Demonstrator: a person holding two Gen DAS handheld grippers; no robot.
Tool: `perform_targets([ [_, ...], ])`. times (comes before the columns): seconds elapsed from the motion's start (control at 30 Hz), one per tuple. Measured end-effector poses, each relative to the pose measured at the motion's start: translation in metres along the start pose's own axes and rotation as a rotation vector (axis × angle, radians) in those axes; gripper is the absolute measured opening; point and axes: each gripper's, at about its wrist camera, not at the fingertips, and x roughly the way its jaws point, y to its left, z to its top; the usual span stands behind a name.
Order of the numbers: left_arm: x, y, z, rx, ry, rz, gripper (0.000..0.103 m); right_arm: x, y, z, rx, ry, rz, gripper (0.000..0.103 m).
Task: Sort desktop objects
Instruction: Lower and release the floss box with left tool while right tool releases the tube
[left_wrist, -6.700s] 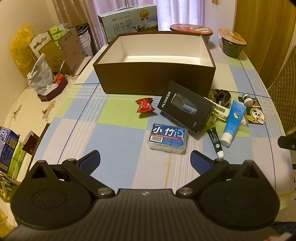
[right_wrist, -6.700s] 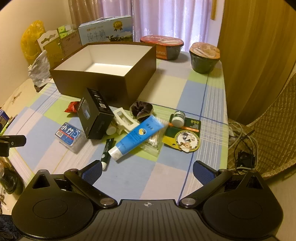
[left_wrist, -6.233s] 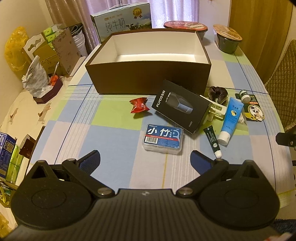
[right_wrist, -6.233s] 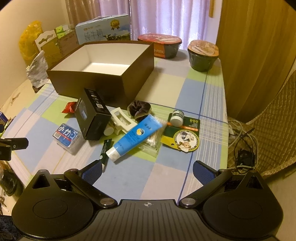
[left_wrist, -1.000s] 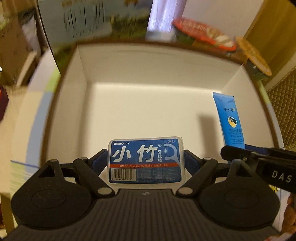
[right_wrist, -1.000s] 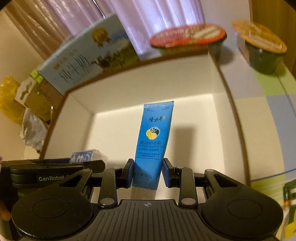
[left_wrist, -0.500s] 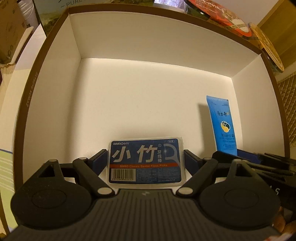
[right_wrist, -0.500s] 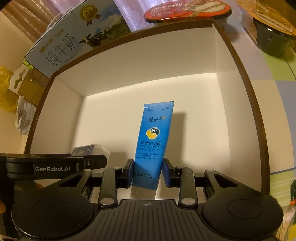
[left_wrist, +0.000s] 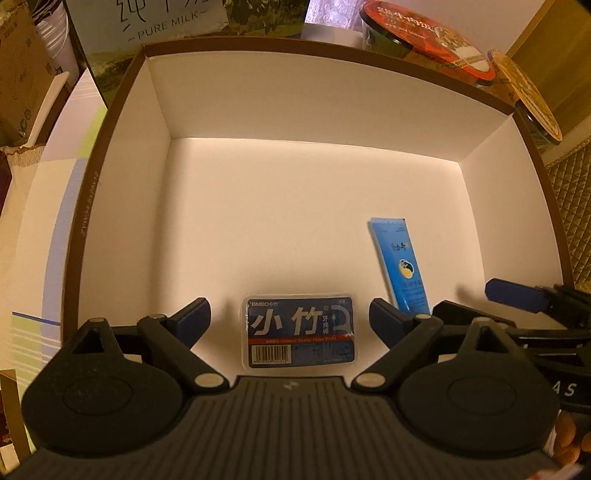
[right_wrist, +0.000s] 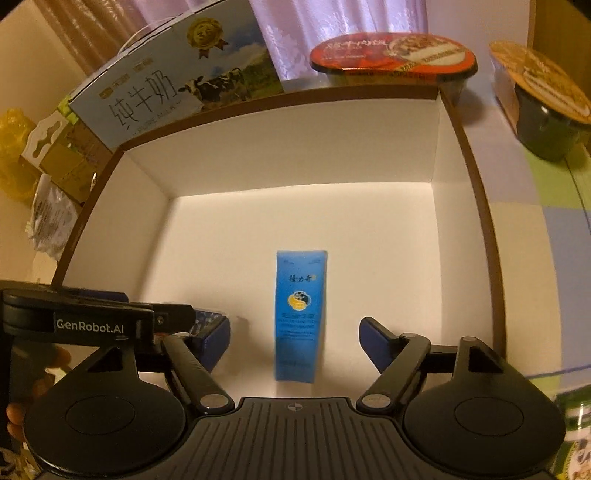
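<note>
The blue tube is smeared with blur in the right wrist view, its small print unreadable. In the left wrist view its lower end sits behind the left gripper, low and right of centre. The floss box is mostly hidden behind that gripper at the lower left of the right wrist view. The milk carton is cut off by the top edge, and a hand barely shows at the lower right corner.

Matt white cardboard box; glossy plastic floss case and tube.
</note>
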Motion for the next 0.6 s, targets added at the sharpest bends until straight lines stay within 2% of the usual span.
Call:
perform_targets([
  [0.27, -0.018, -0.006, -0.008, 0.046, -0.053, 0.029, 0.093, -0.016, 0.008, -0.009, -0.059, -0.038, 0.013, 0.084],
  [0.33, -0.024, -0.009, -0.012, 0.062, -0.070, 0.049, 0.093, -0.022, 0.012, -0.012, -0.076, -0.060, 0.000, 0.093],
  [0.5, -0.044, -0.012, -0.020, 0.098, -0.128, 0.092, 0.094, -0.041, 0.020, -0.019, -0.122, -0.118, -0.045, 0.101],
  [0.6, -0.057, -0.014, -0.026, 0.122, -0.177, 0.135, 0.096, -0.053, 0.023, -0.024, -0.138, -0.151, -0.064, 0.101],
])
